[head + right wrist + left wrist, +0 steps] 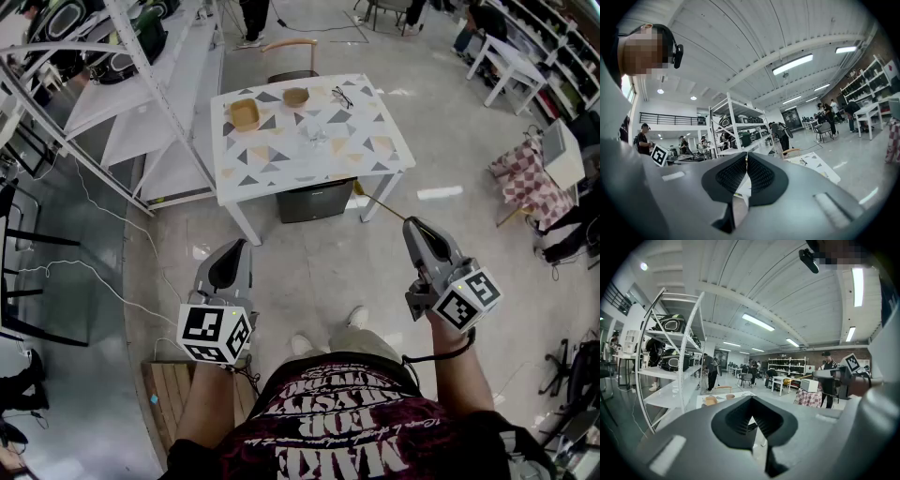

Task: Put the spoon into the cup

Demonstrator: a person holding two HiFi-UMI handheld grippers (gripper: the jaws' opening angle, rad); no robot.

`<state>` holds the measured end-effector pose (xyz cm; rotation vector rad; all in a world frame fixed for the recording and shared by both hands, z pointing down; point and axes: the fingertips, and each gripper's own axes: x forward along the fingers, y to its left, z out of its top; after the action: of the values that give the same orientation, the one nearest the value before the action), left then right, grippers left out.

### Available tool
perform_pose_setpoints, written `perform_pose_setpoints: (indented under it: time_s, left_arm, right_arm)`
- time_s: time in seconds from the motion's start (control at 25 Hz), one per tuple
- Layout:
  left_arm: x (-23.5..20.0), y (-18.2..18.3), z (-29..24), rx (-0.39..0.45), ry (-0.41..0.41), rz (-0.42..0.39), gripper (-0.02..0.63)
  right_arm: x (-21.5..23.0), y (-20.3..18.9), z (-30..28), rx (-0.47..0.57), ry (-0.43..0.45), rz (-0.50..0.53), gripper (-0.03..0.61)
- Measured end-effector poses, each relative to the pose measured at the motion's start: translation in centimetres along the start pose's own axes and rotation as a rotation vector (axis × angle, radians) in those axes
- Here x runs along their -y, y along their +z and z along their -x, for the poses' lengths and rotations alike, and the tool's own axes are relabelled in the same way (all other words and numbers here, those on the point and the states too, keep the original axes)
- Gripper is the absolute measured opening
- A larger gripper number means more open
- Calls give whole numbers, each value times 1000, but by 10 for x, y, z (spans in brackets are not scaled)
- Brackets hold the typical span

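**A:** What sits closest?

**B:** The person's dark printed shirt (347,427). Just ahead of it, the left tool (239,249) and the right tool (419,229) are held over the floor, well apart from each other.

**A:** And their jaws?

**B:** Each pair is pressed together with nothing between.

**A:** Where are the spoon and the cup?

**B:** Far ahead, on the white triangle-patterned desk (281,169). A brownish vessel (245,114) and a smaller brownish vessel (296,96) sit towards its far left. A clear glassy item (315,136) stands near the middle. The spoon is too small to make out, and I can't tell which item is the cup.
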<state>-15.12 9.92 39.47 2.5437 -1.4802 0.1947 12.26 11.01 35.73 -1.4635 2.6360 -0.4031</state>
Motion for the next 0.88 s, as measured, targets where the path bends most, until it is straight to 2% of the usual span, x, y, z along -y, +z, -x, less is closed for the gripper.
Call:
perform_pose_setpoints:
  time_s: [0.24,0.68,0.88]
  left_arm:
    - [33,4,3,8,2,0,0]
    - [140,-7,-22,-21,29,2,0]
    - [171,-21,-17,-38,65,15,0]
  right_arm:
    - [-2,5,27,-22,41,15,34]
    - [53,8,96,-76,109,7,34]
    - [70,5,114,-92,152,11,35]
